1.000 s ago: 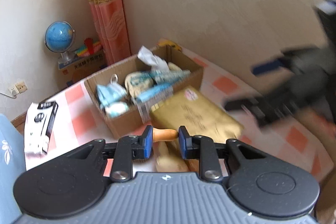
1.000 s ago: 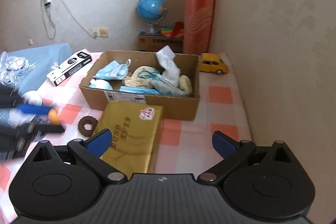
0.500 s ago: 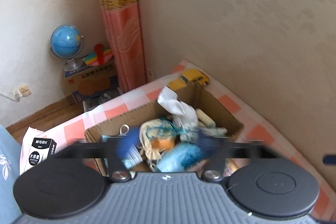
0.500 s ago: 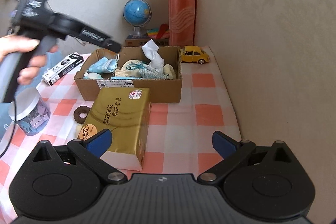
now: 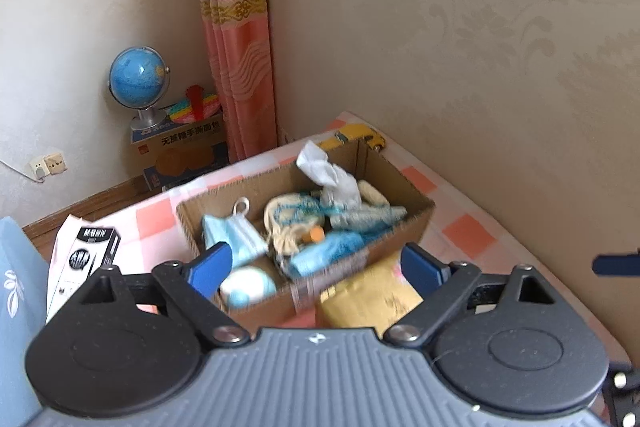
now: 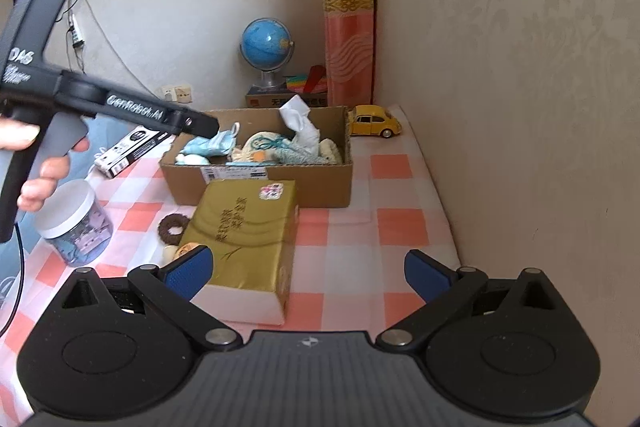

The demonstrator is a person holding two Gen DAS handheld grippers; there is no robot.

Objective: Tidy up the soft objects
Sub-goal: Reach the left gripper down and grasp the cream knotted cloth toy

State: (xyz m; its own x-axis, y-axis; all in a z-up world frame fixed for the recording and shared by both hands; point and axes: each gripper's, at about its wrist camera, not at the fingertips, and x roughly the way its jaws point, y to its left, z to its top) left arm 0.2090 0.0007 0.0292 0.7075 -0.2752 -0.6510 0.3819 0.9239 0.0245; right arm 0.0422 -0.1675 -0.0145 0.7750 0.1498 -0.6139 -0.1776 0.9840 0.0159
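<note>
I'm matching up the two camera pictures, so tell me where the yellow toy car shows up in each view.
Left wrist: the yellow toy car peeks out behind the cardboard box's far corner, above centre.
Right wrist: it sits in full view beside the box's far right corner, near the wall.
Shared landmark: the blue globe.

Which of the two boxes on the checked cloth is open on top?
The brown cardboard box, heaped with soft things. The gold box in front of it is sealed.

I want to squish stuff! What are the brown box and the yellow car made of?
The brown box looks like matte cardboard: raw corrugated edges, folded corners. The yellow car looks like glossy painted metal or plastic; its shine can't settle which.
</note>
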